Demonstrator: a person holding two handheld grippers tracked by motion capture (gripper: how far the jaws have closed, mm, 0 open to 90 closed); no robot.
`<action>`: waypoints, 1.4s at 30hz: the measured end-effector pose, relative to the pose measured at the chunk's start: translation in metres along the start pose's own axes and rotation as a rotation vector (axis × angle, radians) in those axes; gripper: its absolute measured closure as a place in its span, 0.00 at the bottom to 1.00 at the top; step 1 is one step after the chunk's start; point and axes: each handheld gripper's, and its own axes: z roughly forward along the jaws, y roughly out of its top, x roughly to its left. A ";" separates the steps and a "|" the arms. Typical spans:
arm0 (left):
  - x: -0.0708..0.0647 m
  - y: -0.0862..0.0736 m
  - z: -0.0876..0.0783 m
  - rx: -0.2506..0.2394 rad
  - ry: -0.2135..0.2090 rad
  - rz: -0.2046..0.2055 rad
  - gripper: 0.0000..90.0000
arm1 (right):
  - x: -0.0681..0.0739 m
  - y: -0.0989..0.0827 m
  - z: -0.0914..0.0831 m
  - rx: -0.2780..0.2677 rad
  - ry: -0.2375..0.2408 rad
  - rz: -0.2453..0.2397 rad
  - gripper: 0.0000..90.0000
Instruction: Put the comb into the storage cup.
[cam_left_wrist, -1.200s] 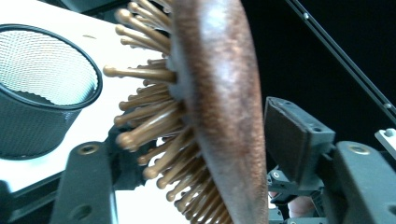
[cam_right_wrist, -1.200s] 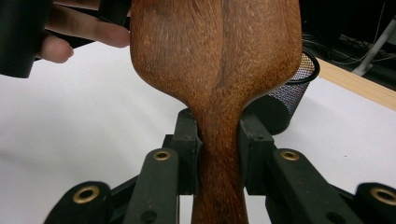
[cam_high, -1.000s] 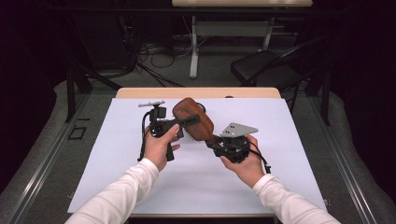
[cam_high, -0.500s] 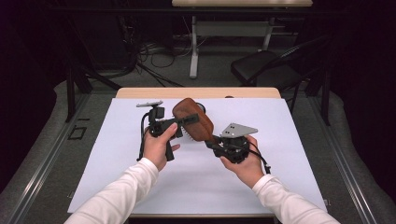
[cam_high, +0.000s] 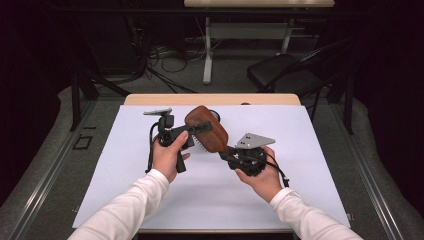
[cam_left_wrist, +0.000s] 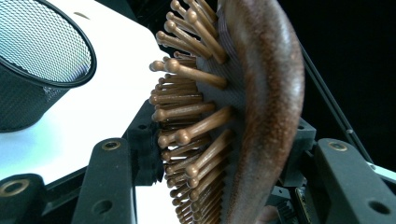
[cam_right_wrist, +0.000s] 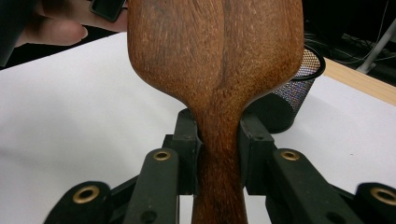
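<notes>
Wooden hairbrush (cam_high: 207, 129) between left gripper (cam_high: 192, 131) and right gripper (cam_high: 231, 153), above white table (cam_high: 310, 150).

Bright white tabletop, dark surroundings, soft close-up focus.

1. We are seeing a reddish-brown hairbrush (cam_high: 207, 131) with fine wood grain, its bristles (cam_left_wrist: 187, 112) a lighter tan.
2. Behind the hairbrush, a mesh cup (cam_right_wrist: 292, 100) is showing black, finely perforated.
3. Under the hairbrush, the table sheet (cam_high: 210, 195) is looking plain white.
4. We are wearing white sleeves (cam_high: 125, 210).
</notes>
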 end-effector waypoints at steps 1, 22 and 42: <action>0.000 0.000 0.000 -0.003 0.001 -0.002 0.51 | 0.000 0.000 0.000 -0.001 0.000 0.001 0.79; -0.007 0.001 0.000 0.000 0.026 -0.033 0.54 | 0.000 -0.002 0.000 -0.011 0.003 0.017 0.79; -0.004 0.007 0.000 0.005 0.025 -0.071 0.54 | 0.000 -0.001 0.001 -0.026 0.017 0.038 0.73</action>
